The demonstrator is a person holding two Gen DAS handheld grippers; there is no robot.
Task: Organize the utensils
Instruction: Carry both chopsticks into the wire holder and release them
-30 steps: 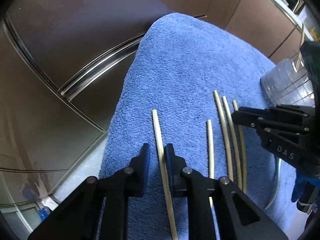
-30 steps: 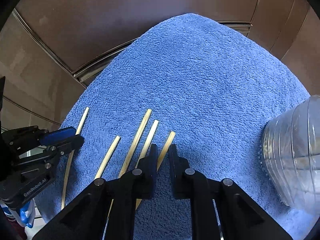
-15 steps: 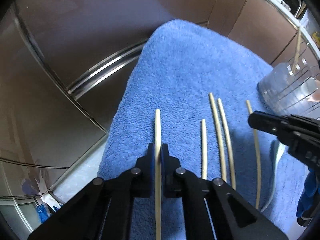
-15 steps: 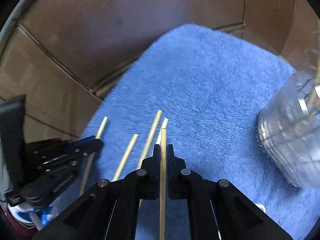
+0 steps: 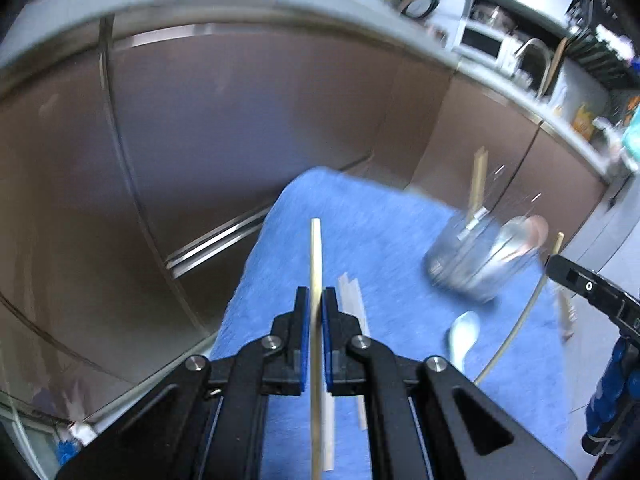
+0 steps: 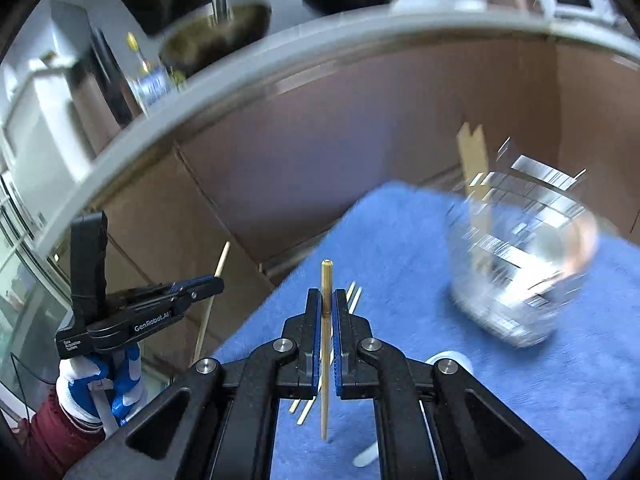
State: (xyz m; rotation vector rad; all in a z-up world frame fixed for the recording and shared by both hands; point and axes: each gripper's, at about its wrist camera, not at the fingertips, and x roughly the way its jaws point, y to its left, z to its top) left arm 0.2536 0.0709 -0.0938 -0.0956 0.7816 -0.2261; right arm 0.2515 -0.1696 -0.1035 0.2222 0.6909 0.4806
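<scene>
Above the blue towel (image 5: 360,216), the left gripper (image 5: 315,304) is clenching one pale chopstick (image 5: 316,264) between its blue pads; the stick's near end is running out of the bottom of the left wrist view, so its full length cannot be told. Beneath it, two or three loose chopsticks (image 5: 352,296) are lying on the towel, partly hidden by the gripper's black arms and smeared by blur, so their count is uncertain.

Across from it, the right gripper (image 6: 328,308) is pinching a second, yellower chopstick (image 6: 326,280), whose lower tip is hanging free over the towel (image 6: 400,240). The left gripper (image 6: 208,286) is showing at the left edge of that view, in a hand wearing a blue and white glove (image 6: 120,376).

Towards the far right of the towel, a clear holder (image 6: 520,264) is standing, heavily blurred; some sticks (image 6: 474,160) are rising from it, though what else is inside is too smeared to make out. A white spoon (image 5: 464,332) is lying near its base, half hidden behind the right gripper in that wrist's view.
</scene>
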